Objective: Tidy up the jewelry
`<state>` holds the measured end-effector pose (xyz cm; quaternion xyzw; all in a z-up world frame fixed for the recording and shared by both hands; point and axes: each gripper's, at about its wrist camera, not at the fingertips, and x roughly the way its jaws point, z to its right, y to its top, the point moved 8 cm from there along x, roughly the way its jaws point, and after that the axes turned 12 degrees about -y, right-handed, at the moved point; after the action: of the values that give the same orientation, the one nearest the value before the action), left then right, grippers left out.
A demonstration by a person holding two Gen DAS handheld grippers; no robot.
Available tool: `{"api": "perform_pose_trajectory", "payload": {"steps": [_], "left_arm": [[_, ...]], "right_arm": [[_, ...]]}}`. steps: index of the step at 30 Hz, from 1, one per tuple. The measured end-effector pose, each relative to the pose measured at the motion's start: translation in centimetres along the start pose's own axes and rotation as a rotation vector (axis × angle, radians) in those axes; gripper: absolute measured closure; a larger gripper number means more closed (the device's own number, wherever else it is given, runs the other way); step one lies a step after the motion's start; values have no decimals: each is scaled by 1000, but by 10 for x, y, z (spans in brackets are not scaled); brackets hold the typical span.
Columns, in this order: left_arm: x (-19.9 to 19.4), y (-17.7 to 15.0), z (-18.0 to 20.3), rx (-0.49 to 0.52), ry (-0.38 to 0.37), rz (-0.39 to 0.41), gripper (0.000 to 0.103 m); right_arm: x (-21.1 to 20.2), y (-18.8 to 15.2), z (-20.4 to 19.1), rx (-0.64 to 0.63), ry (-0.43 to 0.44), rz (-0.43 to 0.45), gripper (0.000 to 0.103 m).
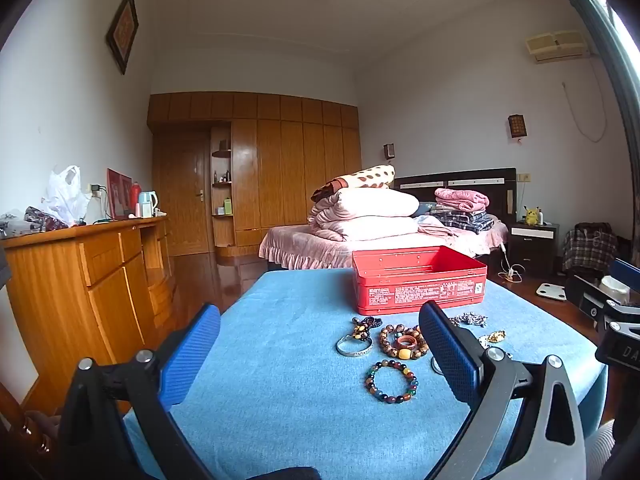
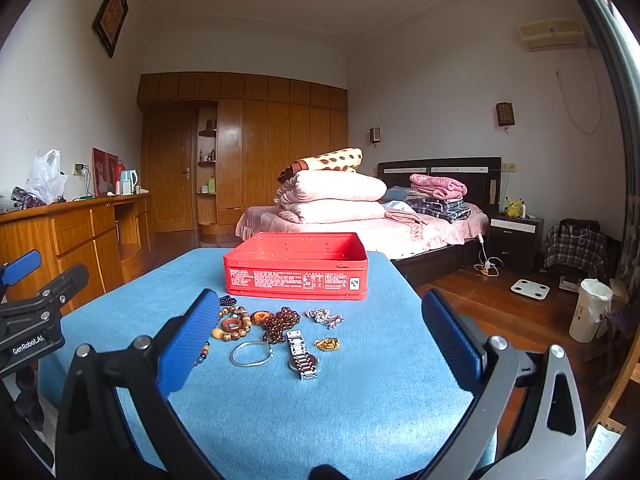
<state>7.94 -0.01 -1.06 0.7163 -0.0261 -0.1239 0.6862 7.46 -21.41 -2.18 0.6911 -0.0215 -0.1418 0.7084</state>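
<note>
An open red tin box (image 1: 418,280) (image 2: 296,266) stands on the blue cloth table (image 1: 280,360) (image 2: 360,400). Jewelry lies in front of it: a multicoloured bead bracelet (image 1: 391,381), a brown bead bracelet with rings (image 1: 403,342) (image 2: 234,324), a silver bangle (image 1: 354,346) (image 2: 252,354), a steel watch (image 2: 303,356), dark red beads (image 2: 280,322), a gold piece (image 2: 327,344) and a silver chain (image 2: 323,316). My left gripper (image 1: 320,320) is open and empty, near the left side of the pile. My right gripper (image 2: 320,312) is open and empty, in front of the pile.
A wooden dresser (image 1: 92,272) with bags and bottles stands at the left. A bed (image 2: 360,224) with folded quilts lies behind the table. A nightstand (image 2: 516,236), a scale (image 2: 530,289) and a white bin (image 2: 590,308) are at the right.
</note>
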Motion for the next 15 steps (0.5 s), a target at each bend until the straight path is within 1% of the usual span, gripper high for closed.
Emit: {"api": "perform_pose_trajectory", "payload": {"steps": [15], "left_arm": [[0, 0, 0, -1, 0, 1, 6]], "right_arm": [[0, 0, 0, 0, 0, 0, 5]]}}
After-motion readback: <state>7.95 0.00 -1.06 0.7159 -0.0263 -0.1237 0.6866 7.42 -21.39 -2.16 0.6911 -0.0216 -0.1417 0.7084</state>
